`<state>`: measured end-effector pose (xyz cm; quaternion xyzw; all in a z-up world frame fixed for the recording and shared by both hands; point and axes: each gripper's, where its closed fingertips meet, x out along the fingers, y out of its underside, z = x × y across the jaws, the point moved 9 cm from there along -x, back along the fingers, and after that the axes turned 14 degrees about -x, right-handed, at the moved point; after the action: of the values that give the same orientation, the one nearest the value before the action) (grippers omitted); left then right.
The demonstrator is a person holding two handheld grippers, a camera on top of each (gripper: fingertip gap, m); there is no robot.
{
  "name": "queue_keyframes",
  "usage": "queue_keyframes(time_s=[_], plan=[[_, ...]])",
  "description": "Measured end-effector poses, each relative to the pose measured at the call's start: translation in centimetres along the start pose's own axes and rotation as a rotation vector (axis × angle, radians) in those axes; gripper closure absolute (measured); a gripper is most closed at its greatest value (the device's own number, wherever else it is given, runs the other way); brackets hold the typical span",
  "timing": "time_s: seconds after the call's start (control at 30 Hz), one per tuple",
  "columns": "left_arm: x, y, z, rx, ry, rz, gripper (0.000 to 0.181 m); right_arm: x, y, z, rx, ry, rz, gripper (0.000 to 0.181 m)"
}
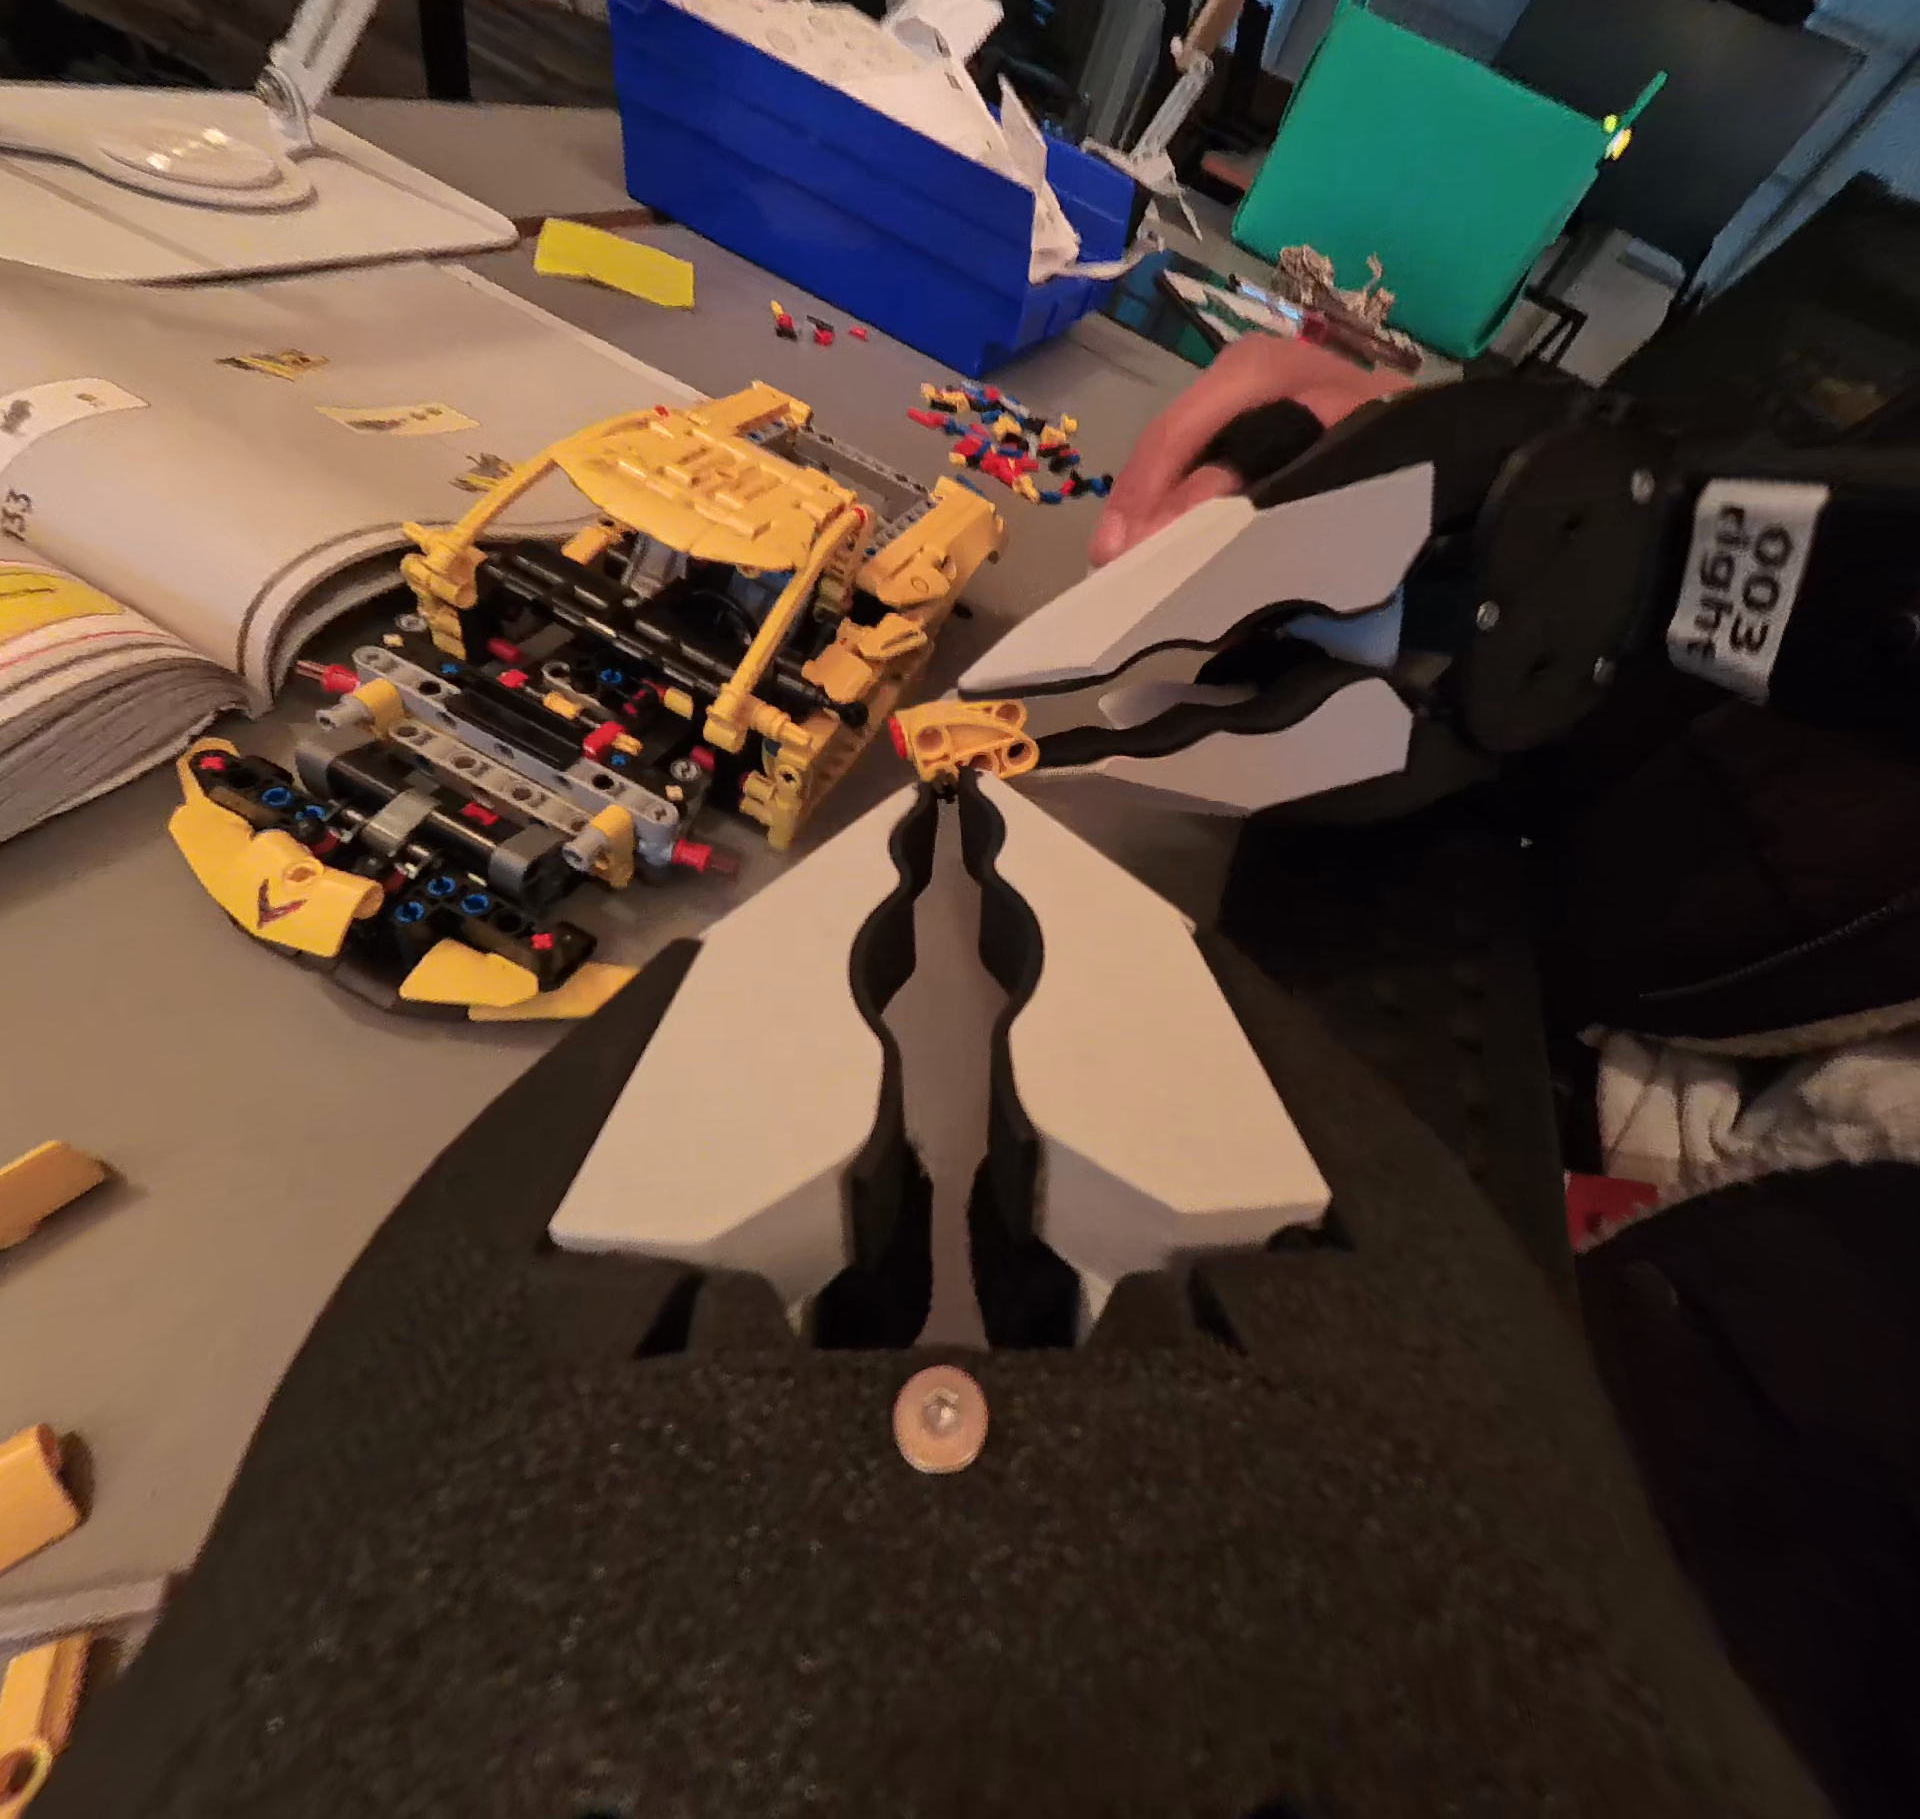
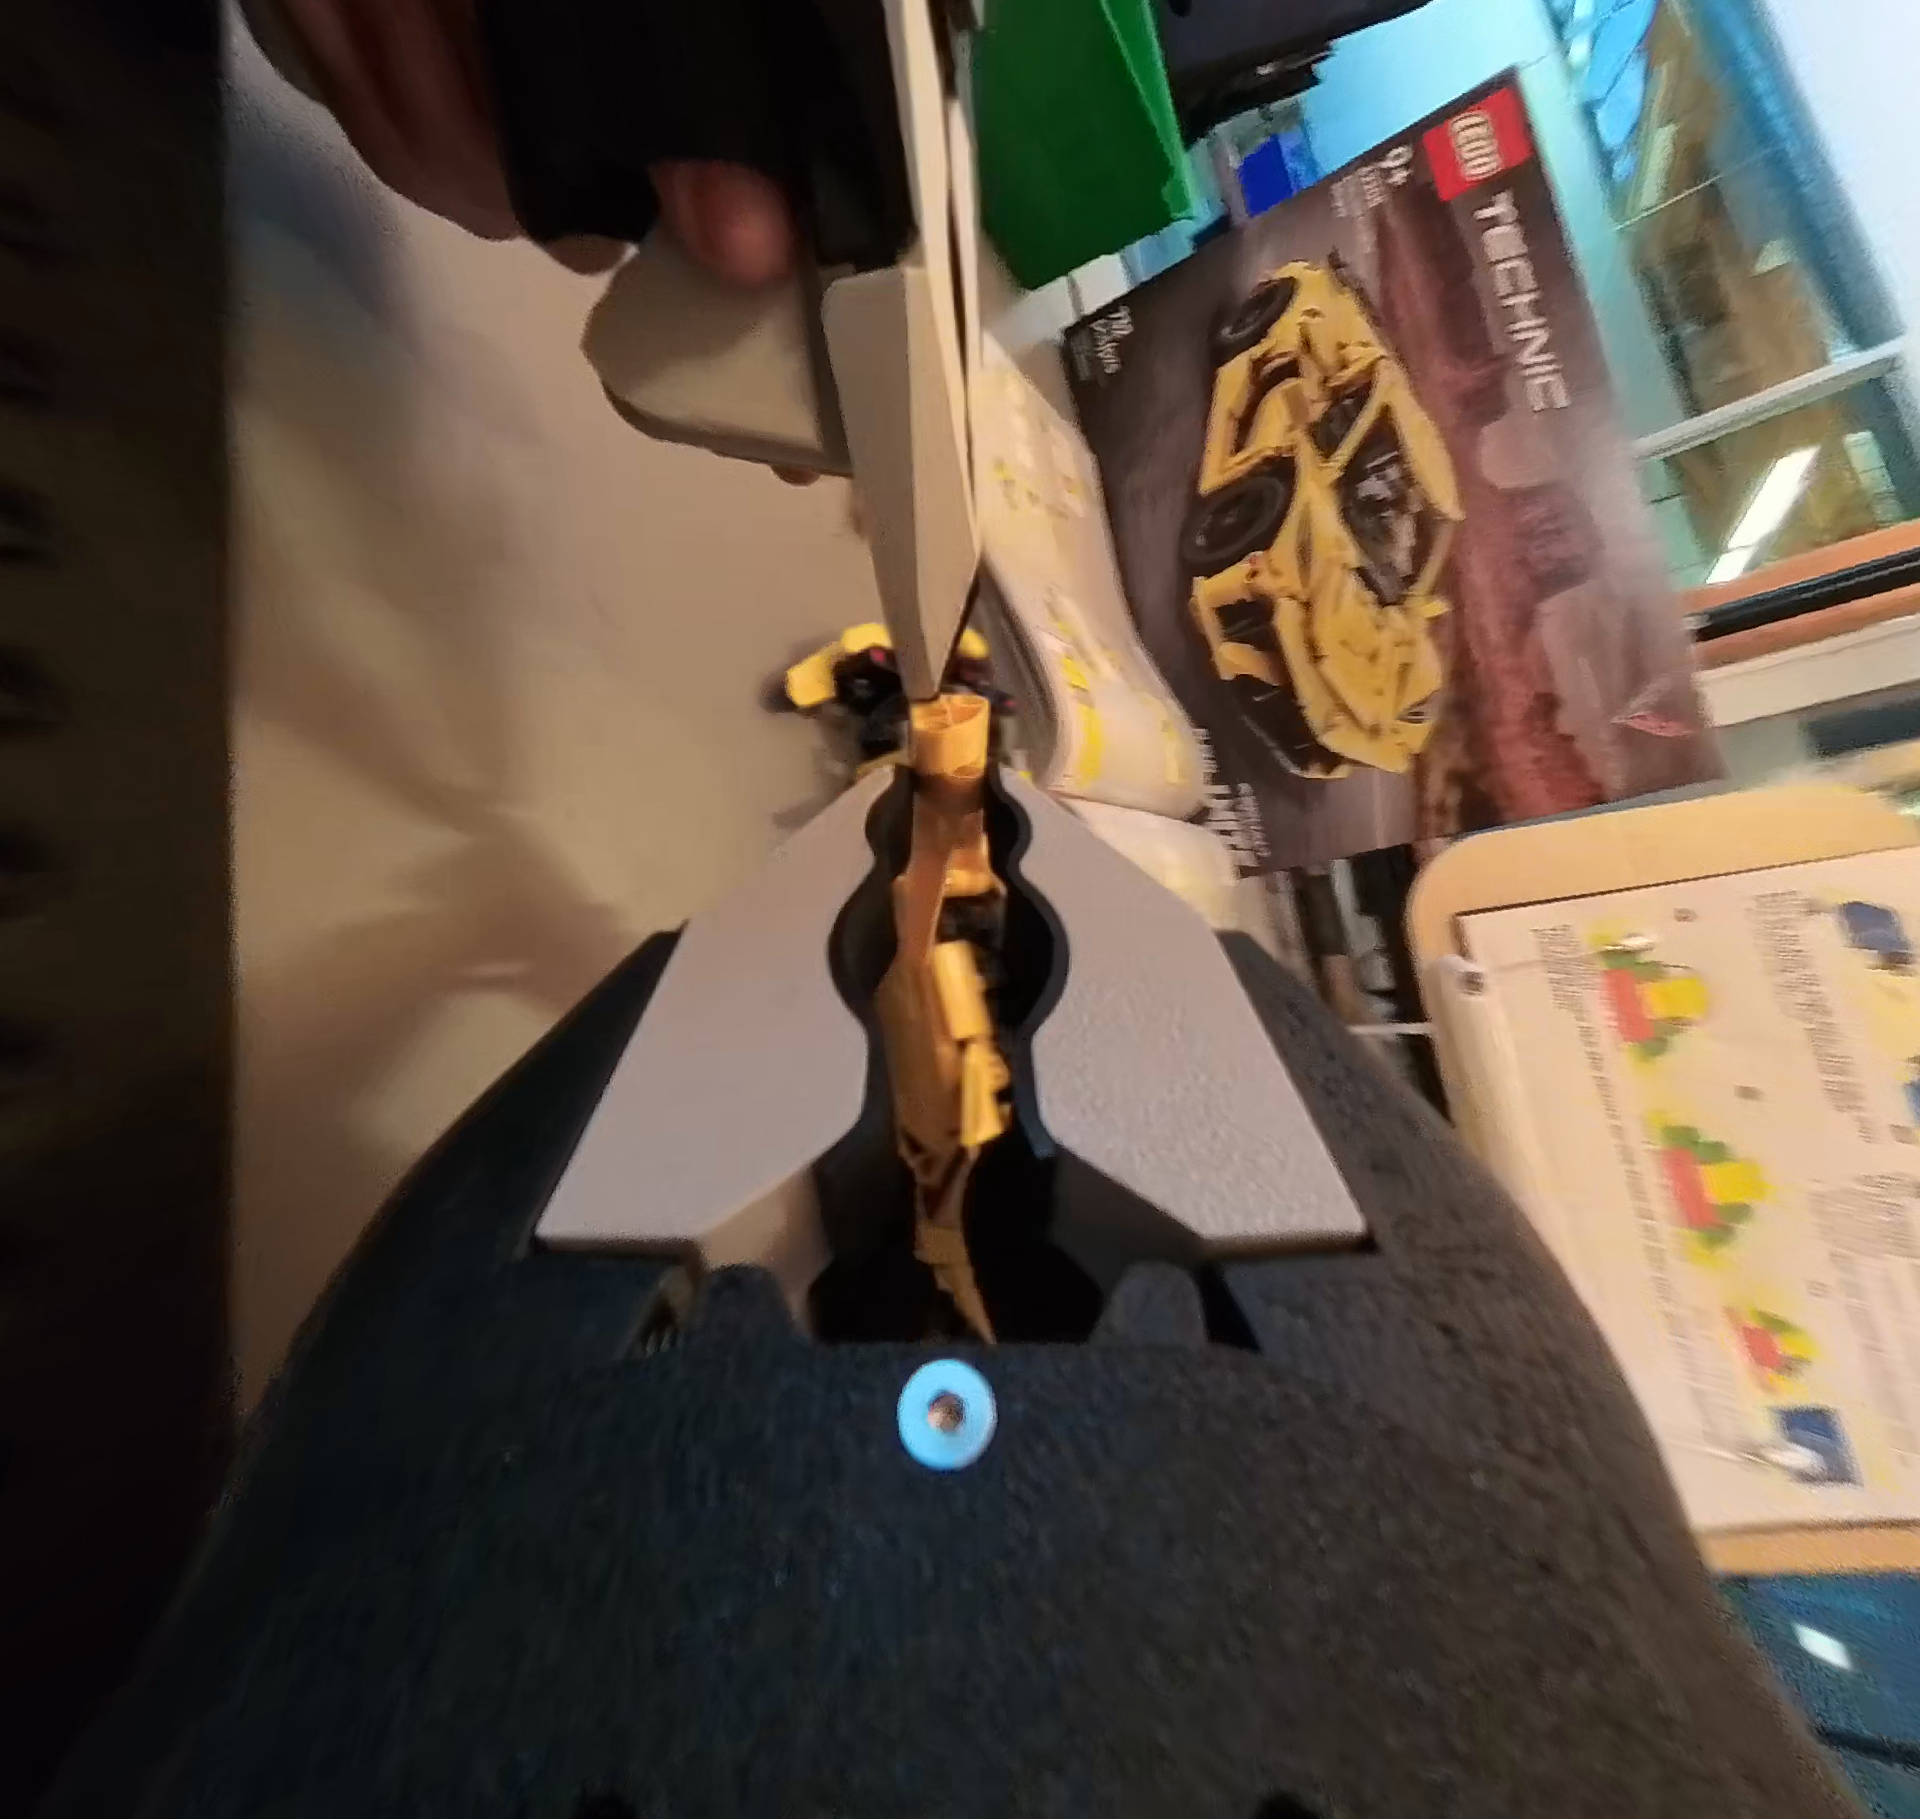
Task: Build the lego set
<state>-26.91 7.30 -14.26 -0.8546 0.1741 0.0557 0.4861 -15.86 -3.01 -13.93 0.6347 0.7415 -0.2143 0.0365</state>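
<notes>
Left gripper (image 1: pixel 948 793): grey fingers nearly closed, pinching what looks like a tiny dark pin at the tips.
Right gripper (image 1: pixel 1023 730): clamped on a small yellow holed connector piece (image 1: pixel 966 736), held in the air.
Key relation: the pin tip sits just under the connector, touching or nearly; the two grippers meet roughly at right angles.
Half-built yellow and black car (image 1: pixel 634 647): on the grey table (image 1: pixel 208 1094), left of both tools.
Room: open instruction booklet (image 1: pixel 187 522) crowds the car's far side; the near table is freer.
</notes>
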Motion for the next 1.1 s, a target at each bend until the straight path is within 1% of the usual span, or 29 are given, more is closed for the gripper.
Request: queue_keyframes(time_s=[0.07, 0.17, 0.23, 0.33, 0.43, 0.5, 0.57, 0.63, 0.73, 0.83, 0.97, 1.03, 1.1], plan=[[-0.1, 0.5, 0.1, 0.002, 0.012, 0.058, 0.178, -0.1, 0.0, 0.3, 0.061, -0.063, -0.020, 0.168], [-0.3, 0.8, -0.1, 0.028, 0.027, 0.099, 0.178, -0.8, 0.0, 0.6, 0.193, -0.139, -0.074, 0.153], [-0.3, 1.1, 0.1, 0.050, 0.009, 0.134, 0.178, -1.6, 0.4, 0.5, 0.347, -0.184, -0.137, 0.146], [0.2, 1.7, 0.2, 0.097, -0.032, 0.193, 0.178, -2.5, 2.2, -0.6, 0.616, -0.208, -0.202, 0.140], [1.0, 2.6, 0.4, 0.160, -0.077, 0.296, 0.178, -2.8, 5.1, -2.3, 0.877, -0.163, -0.218, 0.139], [1.4, 3.2, 0.3, 0.203, -0.097, 0.345, 0.178, -3.0, 7.0, -3.4, 1.031, -0.075, -0.221, 0.141], [1.7, 3.7, 0.3, 0.238, -0.115, 0.381, 0.177, -3.5, 8.4, -4.0, 1.130, -0.023, -0.246, 0.141], [1.8, 4.0, 0.3, 0.258, -0.130, 0.404, 0.177, -3.7, 9.4, -4.3, 1.186, 0.030, -0.224, 0.143], [2.0, 4.4, 0.3, 0.288, -0.142, 0.428, 0.177, -3.7, 9.7, -4.3, 1.228, 0.027, -0.237, 0.143], [2.0, 4.4, 0.3, 0.292, -0.141, 0.428, 0.177, -3.7, 9.9, -4.4, 1.220, 0.047, -0.229, 0.147], [2.0, 4.4, 0.1, 0.307, -0.144, 0.419, 0.176, -3.5, 10.0, -4.4, 1.228, 0.039, -0.228, 0.149], [1.7, 4.0, -0.1, 0.302, -0.136, 0.366, 0.158, -3.5, 10.1, -4.5, 1.230, 0.041, -0.232, 0.150], [1.0, 3.1, -0.2, 0.273, -0.133, 0.274, 0.155, -3.5, 10.3, -4.6, 1.237, 0.045, -0.237, 0.150]])
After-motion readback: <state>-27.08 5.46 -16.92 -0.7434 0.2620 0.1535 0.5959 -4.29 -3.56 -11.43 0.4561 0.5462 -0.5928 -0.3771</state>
